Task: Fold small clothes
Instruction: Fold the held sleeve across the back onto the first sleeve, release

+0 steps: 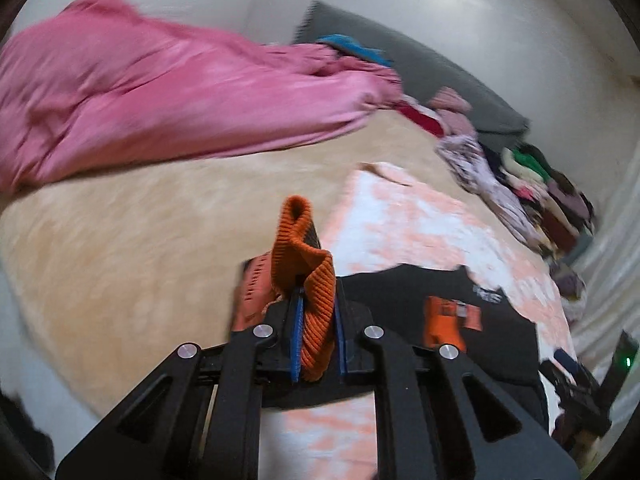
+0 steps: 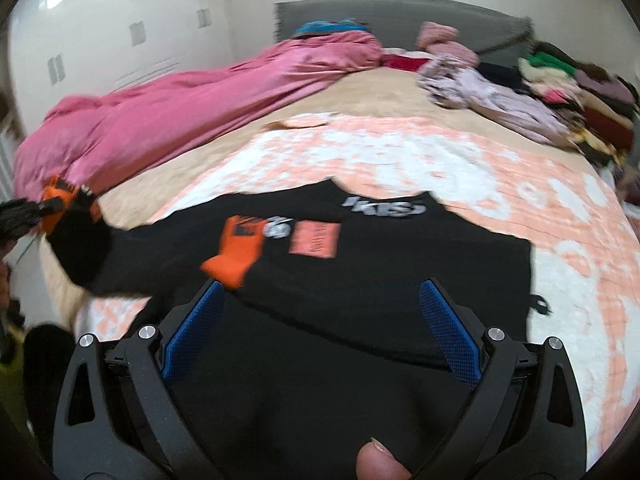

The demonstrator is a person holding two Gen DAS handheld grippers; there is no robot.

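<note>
A small black sweatshirt (image 2: 360, 264) with orange cuffs and orange and white chest prints lies flat on a pink-and-white blanket (image 2: 400, 152); it also shows in the left wrist view (image 1: 480, 320). My left gripper (image 1: 316, 304) is shut on the sweatshirt's orange ribbed cuff (image 1: 308, 264) and holds the sleeve lifted at the garment's left side; it appears in the right wrist view (image 2: 36, 212). My right gripper (image 2: 320, 316) is open and empty, just above the sweatshirt's lower part. The other orange cuff (image 2: 236, 252) lies folded onto the chest.
A crumpled pink duvet (image 2: 180, 108) lies along the bed's left side over a beige sheet (image 1: 120, 248). A pile of mixed clothes (image 2: 540, 88) sits at the far right by a grey headboard (image 2: 400, 16). White wardrobe doors (image 2: 100, 28) stand behind.
</note>
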